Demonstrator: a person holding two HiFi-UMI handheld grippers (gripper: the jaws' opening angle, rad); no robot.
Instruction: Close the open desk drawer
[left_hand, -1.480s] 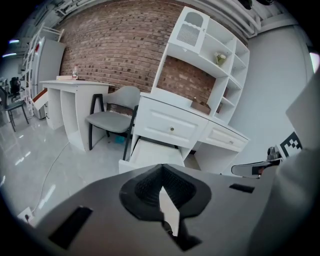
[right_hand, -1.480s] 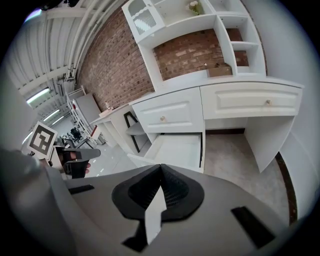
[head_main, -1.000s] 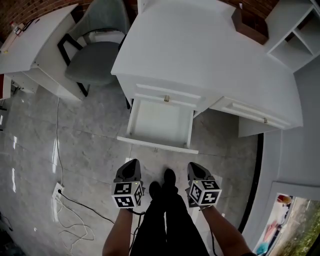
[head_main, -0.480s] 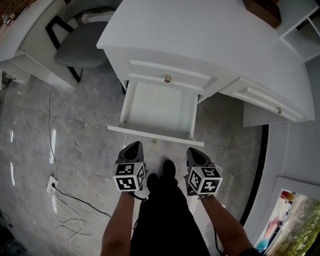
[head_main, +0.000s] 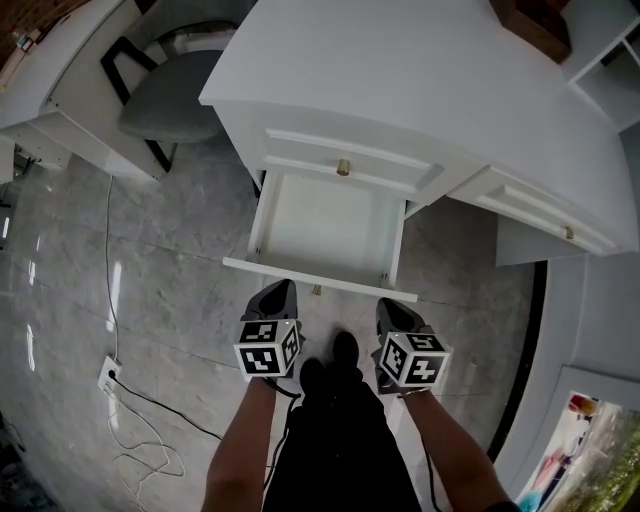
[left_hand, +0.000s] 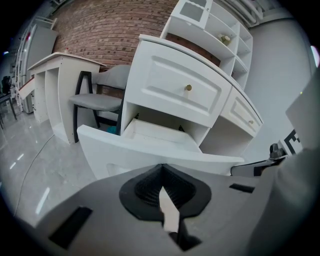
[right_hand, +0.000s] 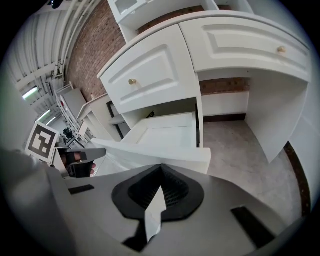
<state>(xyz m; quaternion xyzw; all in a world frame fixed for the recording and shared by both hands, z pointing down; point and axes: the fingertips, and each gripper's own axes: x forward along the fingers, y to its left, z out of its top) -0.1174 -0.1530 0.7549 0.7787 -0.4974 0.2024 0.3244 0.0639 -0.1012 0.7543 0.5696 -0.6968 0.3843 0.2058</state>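
**While the drawer stands open, both hand-held grippers are closed and empty**

As the person looks down past dark trouser legs and shoes (head_main: 343, 350), the left hand-held gripper (head_main: 279, 293) and the right hand-held gripper (head_main: 392, 308) sit side by side, just short of the drawer's front panel. Neither touches it. Each has its jaws pressed together with nothing between them.

Ahead of them the drawer (head_main: 320, 279) is pulled well out from the white table (head_main: 400, 70), with its white inside showing. Its small knob (head_main: 316, 291) lies between the two grippers in the head view. Above it, a shut drawer front carries a brass knob (head_main: 343, 167).

On the grey marble floor (head_main: 170, 260) to the left, a white cable (head_main: 130, 425) trails. Farther off, a grey chair (head_main: 170, 105) stands between this table and a second table (head_main: 60, 80), with a brick wall (left_hand: 100, 25) behind.
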